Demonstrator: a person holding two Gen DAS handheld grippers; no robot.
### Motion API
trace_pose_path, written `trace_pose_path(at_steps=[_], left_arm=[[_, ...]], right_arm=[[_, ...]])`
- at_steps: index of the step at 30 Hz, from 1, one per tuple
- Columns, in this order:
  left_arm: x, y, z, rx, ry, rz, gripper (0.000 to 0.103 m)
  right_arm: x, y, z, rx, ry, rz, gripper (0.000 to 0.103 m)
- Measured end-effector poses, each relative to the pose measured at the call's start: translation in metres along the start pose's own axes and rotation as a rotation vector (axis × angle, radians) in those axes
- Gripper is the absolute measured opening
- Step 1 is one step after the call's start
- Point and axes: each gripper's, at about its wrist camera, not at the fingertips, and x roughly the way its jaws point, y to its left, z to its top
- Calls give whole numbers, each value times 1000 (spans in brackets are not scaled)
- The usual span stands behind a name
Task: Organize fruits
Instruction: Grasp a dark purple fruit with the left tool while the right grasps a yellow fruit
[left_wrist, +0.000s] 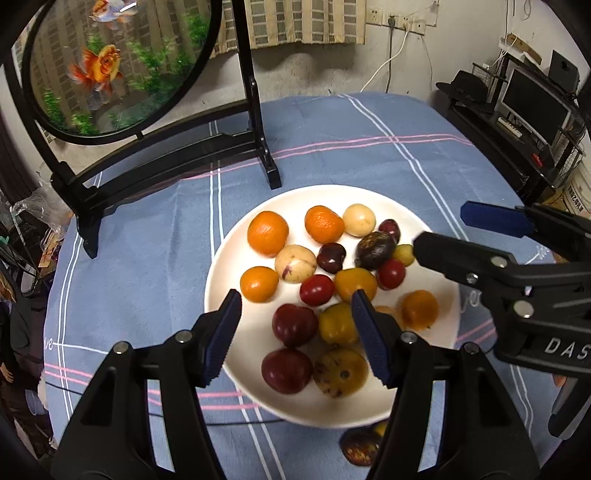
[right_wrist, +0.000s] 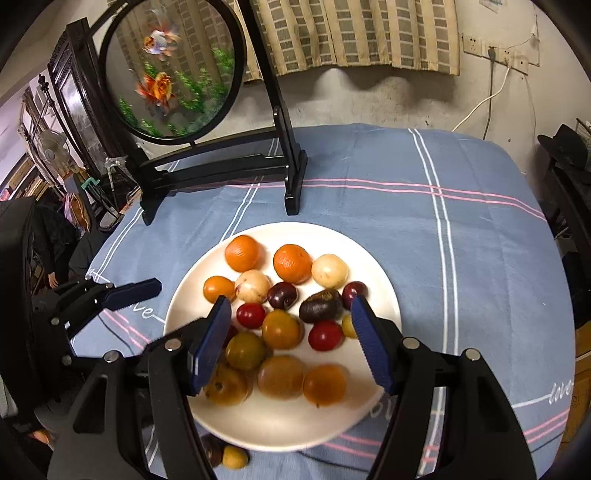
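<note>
There is one round white plate (left_wrist: 332, 410). On it I count three bright orange round fruits (left_wrist: 267, 232), two pale cream round fruits (left_wrist: 359, 219), two shiny red little fruits (left_wrist: 317, 290), two big dark red round fruits (left_wrist: 294, 325) and one dark purple egg-shaped fruit (left_wrist: 375, 249). Off the plate there are two more: one dark brown little fruit (right_wrist: 212, 450) and one yellow little fruit (right_wrist: 234, 457).

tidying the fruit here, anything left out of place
Yes. Two fruits lie on the cloth just off the near rim of the plate: a dark one and a small yellow one. All the other fruit sits on the plate.
</note>
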Motion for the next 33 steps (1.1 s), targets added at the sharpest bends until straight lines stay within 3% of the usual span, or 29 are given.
trace_pose_path(at_steps=[8,16,20,25,30,33], left_arm=[[-41,16,-30,-34,-32,-18,63],[-56,24,-93,-82,15,-74,68],[-47,3,-129,-3,68,-113,68],[-26,-32,-149,100,111,-134,68],[1,-37,-146,90,160,-119,68],[6,-23,-141,43,167,-95,69]], right_arm=[[-44,6,-37,-29,-28,10,68],[-43,25,-115,-142,64,11,68],[-36,14,-144,-76,127,22,68],[-37,7,-162,-52,163,18,68],[-40,2,-171,-22,167,21,68],[-40,0,-174,-17,178,24,68]])
